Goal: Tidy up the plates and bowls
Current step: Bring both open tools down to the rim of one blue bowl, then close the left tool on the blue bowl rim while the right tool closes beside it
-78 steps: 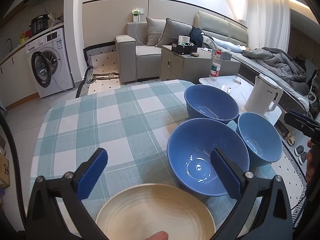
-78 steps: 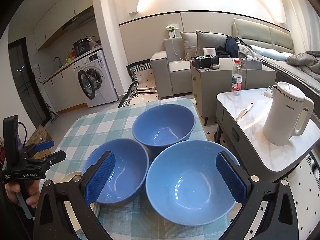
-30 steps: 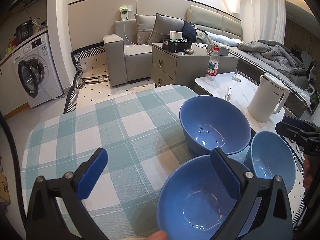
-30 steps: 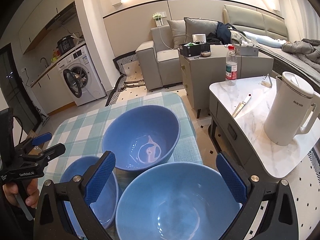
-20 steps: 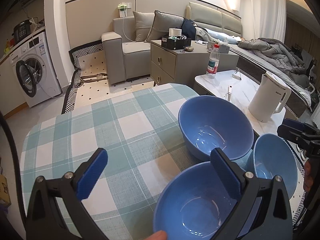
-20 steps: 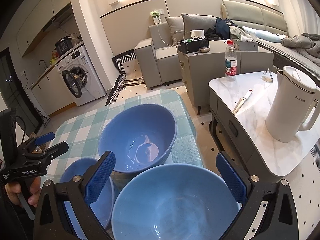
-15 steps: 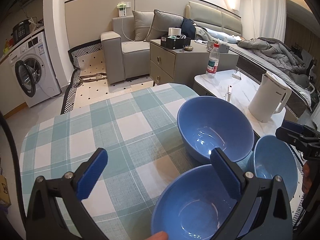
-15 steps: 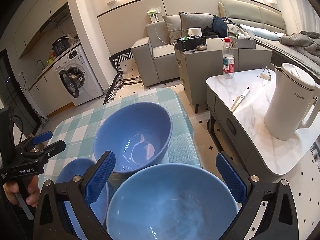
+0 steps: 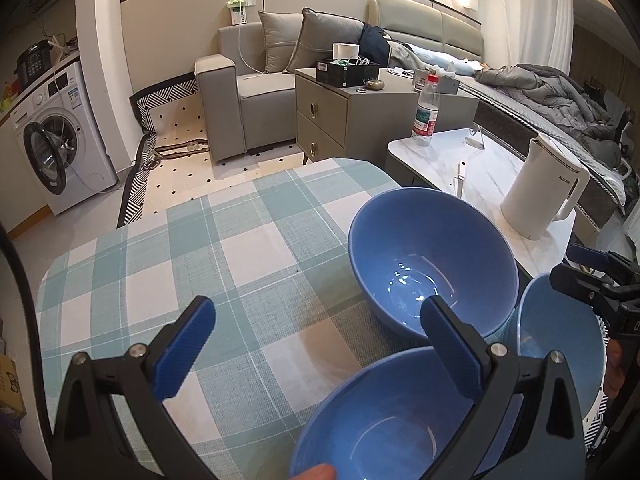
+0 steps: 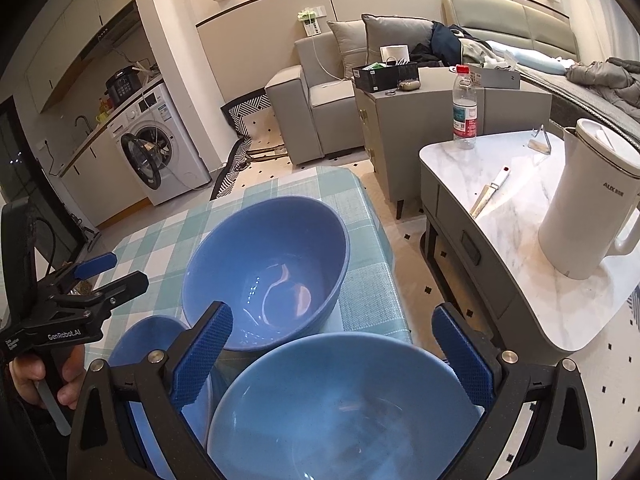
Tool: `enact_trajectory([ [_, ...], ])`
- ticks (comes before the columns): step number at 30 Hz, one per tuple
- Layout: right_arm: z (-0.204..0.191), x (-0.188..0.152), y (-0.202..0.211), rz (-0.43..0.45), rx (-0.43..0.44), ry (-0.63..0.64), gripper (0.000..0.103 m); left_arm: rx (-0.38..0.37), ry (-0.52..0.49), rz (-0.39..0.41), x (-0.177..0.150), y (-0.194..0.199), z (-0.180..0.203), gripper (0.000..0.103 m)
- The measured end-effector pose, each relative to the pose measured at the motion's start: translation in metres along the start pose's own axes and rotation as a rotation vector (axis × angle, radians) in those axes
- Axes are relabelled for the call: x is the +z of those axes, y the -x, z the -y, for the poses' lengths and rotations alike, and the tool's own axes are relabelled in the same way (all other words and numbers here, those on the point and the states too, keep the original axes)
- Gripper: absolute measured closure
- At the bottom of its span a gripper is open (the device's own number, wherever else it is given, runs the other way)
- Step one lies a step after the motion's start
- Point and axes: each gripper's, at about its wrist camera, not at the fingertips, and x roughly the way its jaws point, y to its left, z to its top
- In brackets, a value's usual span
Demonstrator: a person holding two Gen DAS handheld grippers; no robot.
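Both our jaws spread wide and empty, left gripper [image 9: 316,344] over bare checked cloth [image 9: 224,264] with room to its left, right gripper [image 10: 332,352] above the near bowl [image 10: 344,408], far bowl [image 10: 266,268] by the table's right edge, third bowl [image 9: 388,420] under our left jaws.

A small home, living room open to a kitchen corner, is shown: a grey sofa [image 9: 256,92] with cushions, a washing machine [image 9: 60,148] under a counter, an electric kettle [image 10: 592,200], and a checked-cloth bench [image 9: 200,248] are seen.
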Motion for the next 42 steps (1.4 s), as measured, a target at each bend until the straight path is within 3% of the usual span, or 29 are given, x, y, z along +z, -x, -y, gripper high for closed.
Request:
enact_trajectory([
  [13, -0.005, 0.000, -0.017, -0.051, 0.054, 0.017, 0.031, -0.015, -0.013, -0.051, 0.006, -0.019, 0.009, 0.003],
  [15, -0.005, 0.000, -0.019, -0.057, 0.059, 0.016, 0.031, -0.032, -0.002, -0.066, 0.005, -0.023, 0.008, 0.008],
  [22, -0.006, 0.002, -0.027, -0.071, 0.062, 0.022, 0.032, -0.048, -0.010, -0.053, 0.004, -0.026, 0.012, 0.010],
  [27, -0.008, 0.002, -0.033, -0.085, 0.070, 0.026, 0.039, -0.054, -0.012, -0.059, 0.005, -0.030, 0.015, 0.019],
  [33, -0.008, 0.002, -0.038, -0.098, 0.079, 0.026, 0.050, -0.074, -0.019, -0.090, 0.004, -0.039, 0.018, 0.043],
  [40, -0.004, 0.002, -0.045, -0.108, 0.086, 0.015, 0.058, -0.081, -0.027, -0.118, 0.005, -0.047, 0.022, 0.055],
  [42, -0.002, 0.003, -0.048, -0.112, 0.087, 0.007, 0.060, -0.084, -0.027, -0.121, 0.006, -0.048, 0.022, 0.064],
])
